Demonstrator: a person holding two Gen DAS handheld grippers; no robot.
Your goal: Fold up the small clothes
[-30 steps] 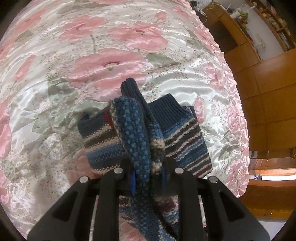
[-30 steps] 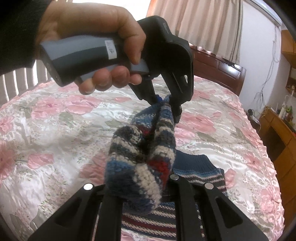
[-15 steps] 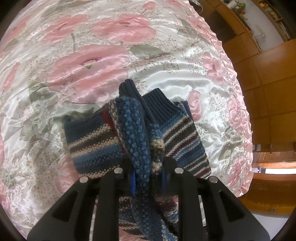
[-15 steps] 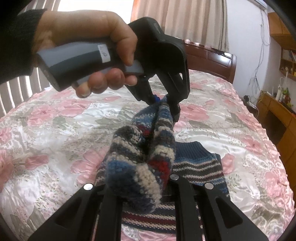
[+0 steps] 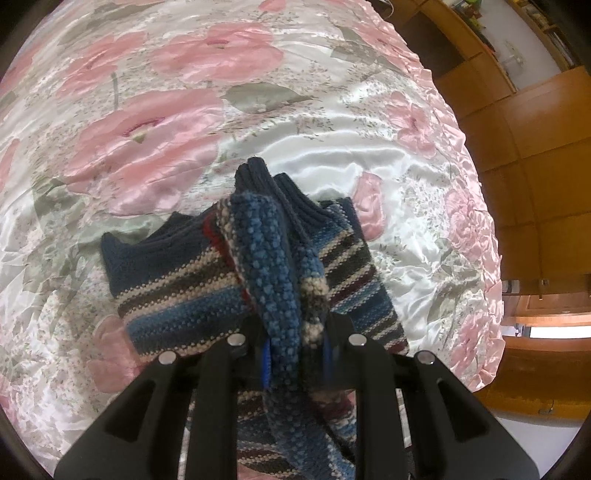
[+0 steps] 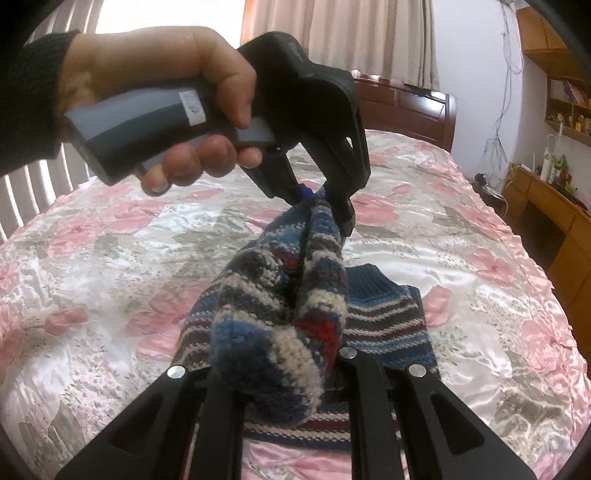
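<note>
A small striped knit sweater [image 5: 177, 295], in blue, cream, grey and dark red with navy ribbing, lies partly on the floral satin bedspread [image 5: 184, 110]. One edge of it is lifted and bunched into a thick fold. My left gripper [image 5: 295, 354] is shut on that fold close to the camera. In the right wrist view the same sweater [image 6: 384, 317] stretches from my right gripper [image 6: 280, 373], shut on one end of the fold, up to the left gripper [image 6: 317, 195], held by a hand [image 6: 155, 85] and shut on the other end.
The bed's edge [image 5: 487, 258] curves along the right, with wooden cabinets [image 5: 535, 147] beyond it. A dark wooden headboard [image 6: 406, 107], curtains [image 6: 343, 33] and a desk [image 6: 546, 210] with shelves stand behind the bed.
Both grippers have carried the lifted fold further over the sweater's lower part. More of the flat sweater now shows to the left under the fold. Both grips are unchanged.
</note>
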